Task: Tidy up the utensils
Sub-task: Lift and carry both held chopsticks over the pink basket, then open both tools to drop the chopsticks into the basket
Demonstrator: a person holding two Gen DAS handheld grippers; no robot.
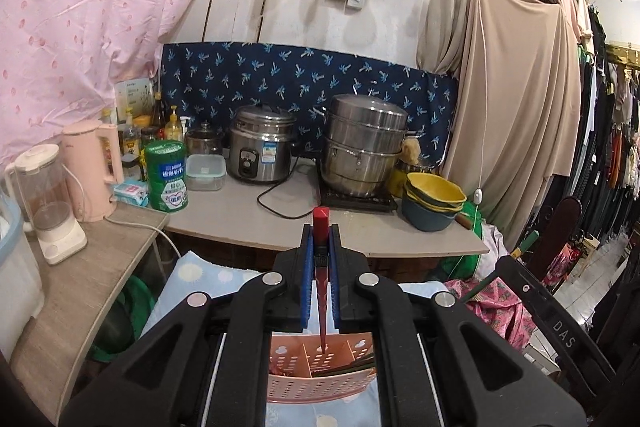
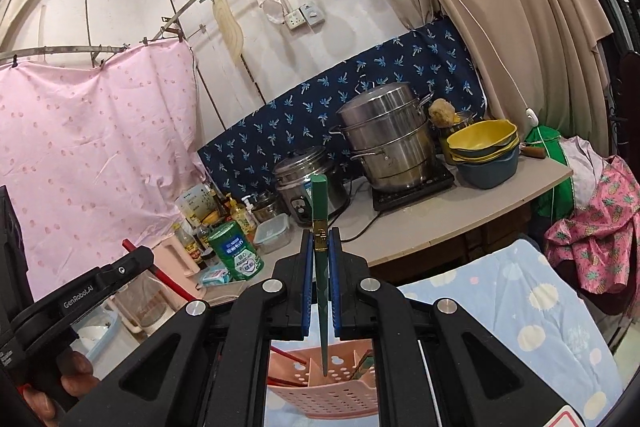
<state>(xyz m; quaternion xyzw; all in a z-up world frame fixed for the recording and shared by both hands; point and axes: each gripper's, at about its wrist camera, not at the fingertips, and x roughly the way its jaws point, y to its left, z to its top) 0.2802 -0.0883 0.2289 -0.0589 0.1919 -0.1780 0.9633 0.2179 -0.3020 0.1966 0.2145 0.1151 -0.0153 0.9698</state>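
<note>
My left gripper (image 1: 321,231) is shut on a red chopstick (image 1: 321,217), which stands nearly upright with its thin tip over the middle compartment of a pink perforated utensil basket (image 1: 320,387). My right gripper (image 2: 321,235) is shut on a green chopstick (image 2: 319,201), also upright, tip down over the same pink basket (image 2: 324,401). Red chopsticks (image 2: 286,354) lie in the basket's left compartment and green ones (image 1: 346,367) in its right one. The basket rests on a blue spotted cloth (image 2: 520,307).
Behind is a counter (image 1: 360,231) with a rice cooker (image 1: 262,147), a steel steamer pot (image 1: 364,151), stacked yellow and blue bowls (image 1: 432,199), a green tin (image 1: 166,175), a pink kettle (image 1: 94,167) and a blender (image 1: 48,203). A person's hand (image 2: 68,379) holds the left gripper's handle.
</note>
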